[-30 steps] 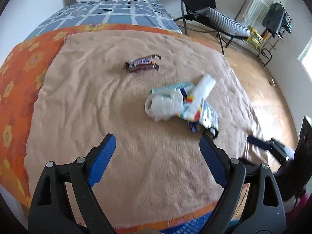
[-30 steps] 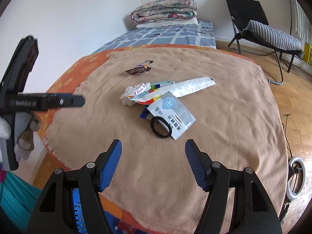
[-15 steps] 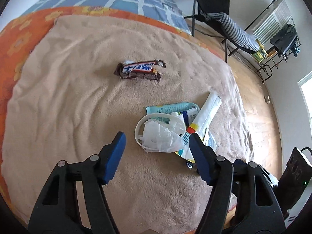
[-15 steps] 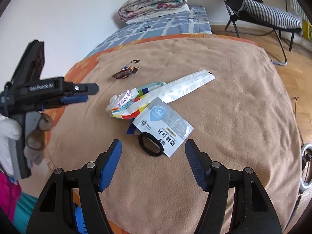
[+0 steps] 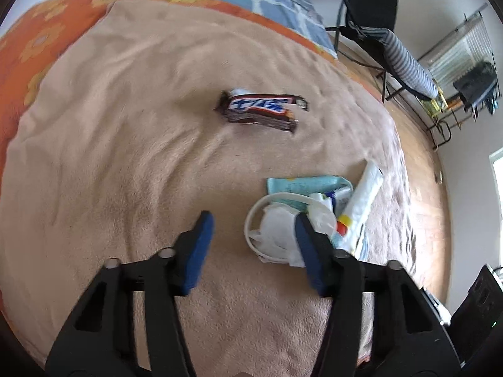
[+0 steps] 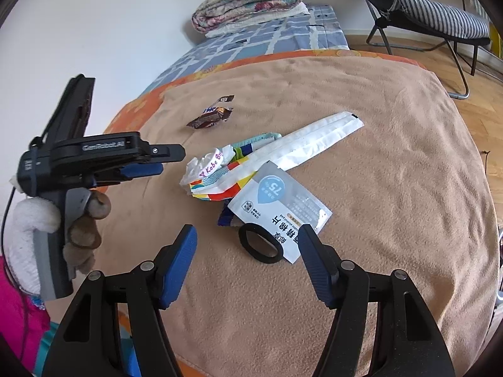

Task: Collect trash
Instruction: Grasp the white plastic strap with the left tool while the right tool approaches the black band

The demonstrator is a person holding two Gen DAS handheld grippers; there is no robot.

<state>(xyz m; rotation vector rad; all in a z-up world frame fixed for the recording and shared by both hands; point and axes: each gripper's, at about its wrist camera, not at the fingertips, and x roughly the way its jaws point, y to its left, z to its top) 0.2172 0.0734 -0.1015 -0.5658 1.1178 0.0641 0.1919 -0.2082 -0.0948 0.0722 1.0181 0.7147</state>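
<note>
A pile of trash lies on the tan blanket (image 5: 125, 157): crumpled white tissue with a white band (image 5: 276, 229), a teal packet (image 5: 301, 183) and a long white wrapper (image 5: 364, 194). A brown candy bar wrapper (image 5: 261, 111) lies apart, farther back. My left gripper (image 5: 251, 232) is open, low over the blanket, its right finger over the tissue. In the right wrist view the pile (image 6: 220, 172), a blue-white wipe sachet (image 6: 279, 207), a black hair tie (image 6: 259, 246) and the candy wrapper (image 6: 210, 116) show. My right gripper (image 6: 246, 245) is open above the hair tie. The left gripper (image 6: 138, 163) reaches in from the left.
The blanket covers a bed with an orange flowered sheet (image 5: 41, 40) and a blue checked cover (image 6: 267, 37). Folded quilts (image 6: 248, 0) sit at the head. A black chair with a striped cushion (image 6: 440, 12) stands on the wooden floor to the right.
My left gripper has moved forward and down toward the tissue pile, and its jaws are narrower. My right gripper has edged closer to the sachet and hair tie.
</note>
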